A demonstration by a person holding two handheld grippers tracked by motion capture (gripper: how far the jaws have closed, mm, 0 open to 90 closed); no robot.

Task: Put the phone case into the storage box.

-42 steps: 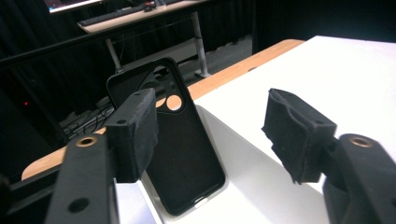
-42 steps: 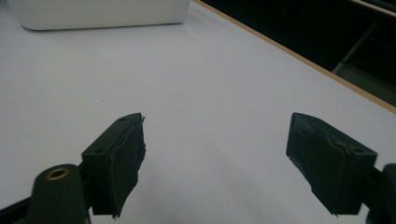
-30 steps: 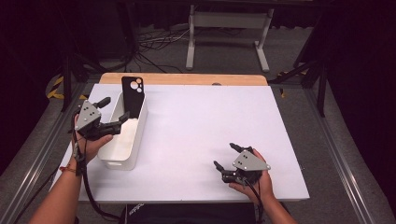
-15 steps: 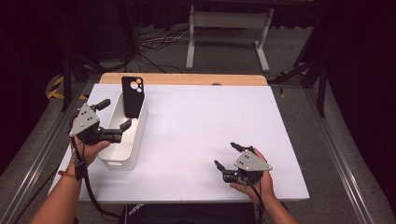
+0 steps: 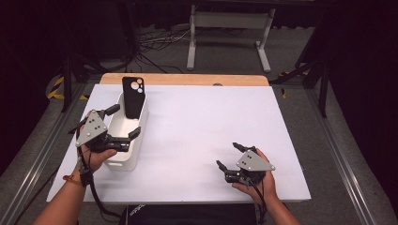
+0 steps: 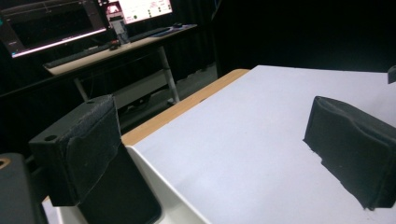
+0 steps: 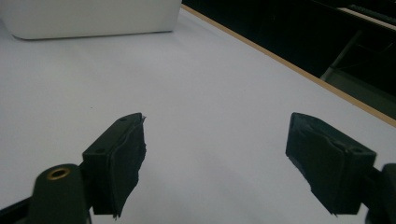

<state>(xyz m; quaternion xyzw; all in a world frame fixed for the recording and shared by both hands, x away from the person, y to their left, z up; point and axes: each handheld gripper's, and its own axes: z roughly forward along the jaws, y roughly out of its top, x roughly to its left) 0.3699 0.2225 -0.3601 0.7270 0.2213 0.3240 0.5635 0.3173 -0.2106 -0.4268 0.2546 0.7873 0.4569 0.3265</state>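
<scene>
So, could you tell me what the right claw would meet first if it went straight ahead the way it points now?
Probably the white bin: the right claw, jaws open, points across the bare white table toward it, though depth is unclear.

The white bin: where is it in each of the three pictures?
High view: white bin at left, phone case standing in its far end.
Left gripper view: bin rim at bottom left.
Right gripper view: bin wall at top left.
Shared landmark: wooden table edge.
</scene>
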